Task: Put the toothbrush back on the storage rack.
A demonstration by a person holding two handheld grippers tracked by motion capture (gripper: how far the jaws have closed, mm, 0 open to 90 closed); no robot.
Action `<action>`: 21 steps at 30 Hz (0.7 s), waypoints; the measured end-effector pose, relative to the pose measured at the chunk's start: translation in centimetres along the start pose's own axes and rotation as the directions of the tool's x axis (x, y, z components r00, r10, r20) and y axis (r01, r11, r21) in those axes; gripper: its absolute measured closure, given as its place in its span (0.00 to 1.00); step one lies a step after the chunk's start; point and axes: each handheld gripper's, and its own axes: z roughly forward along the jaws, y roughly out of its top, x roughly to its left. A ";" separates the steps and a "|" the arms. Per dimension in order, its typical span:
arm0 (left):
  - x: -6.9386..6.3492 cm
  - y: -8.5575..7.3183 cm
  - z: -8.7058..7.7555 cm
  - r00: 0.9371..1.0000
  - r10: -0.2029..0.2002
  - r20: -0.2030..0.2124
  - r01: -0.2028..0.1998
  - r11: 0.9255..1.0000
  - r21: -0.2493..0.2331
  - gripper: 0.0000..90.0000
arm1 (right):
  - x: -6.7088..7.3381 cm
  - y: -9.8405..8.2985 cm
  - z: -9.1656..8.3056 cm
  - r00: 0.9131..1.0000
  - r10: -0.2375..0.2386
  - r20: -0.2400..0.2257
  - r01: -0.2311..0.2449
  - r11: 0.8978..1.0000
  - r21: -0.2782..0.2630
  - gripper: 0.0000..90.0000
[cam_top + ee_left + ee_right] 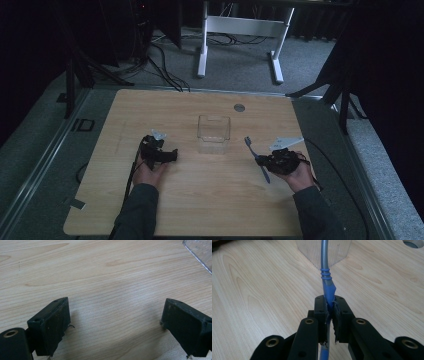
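Observation:
A blue and grey toothbrush point(256, 158) is clamped by its handle in my right gripper point(270, 161), to the right of a clear plastic box point(214, 133) at the table's middle. Seen along the right gripper point(331, 308), the jaws pinch the blue handle of the toothbrush point(325, 275), whose grey neck runs toward the box point(312, 250). My left gripper point(162, 150) rests on the wood to the left of the box. Its jaws point(115, 322) stand wide apart over bare table, with a corner of the box point(200, 252) at the upper right.
The wooden table point(200, 200) has a round grey cable port point(239, 107) behind the box. A white-legged desk frame point(240, 30) and cables stand on the floor beyond the table's far edge. Cables trail from both grippers.

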 end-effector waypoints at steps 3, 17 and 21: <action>0.0 0.0 0.0 1.000 0.000 0.000 0.000 1.000 0.000 0.09 | 0.1 0.2 -0.1 1.000 0.001 0.000 -0.001 1.000 -0.012 0.91; 0.0 0.0 0.0 1.000 0.000 0.000 0.000 1.000 -0.001 0.09 | 0.1 0.9 0.1 1.000 0.009 0.000 -0.009 0.999 -0.044 0.91; 0.0 0.0 0.0 1.000 0.000 0.000 0.000 1.000 0.000 0.09 | 0.1 1.1 0.0 1.000 0.011 0.002 -0.011 0.999 -0.051 0.91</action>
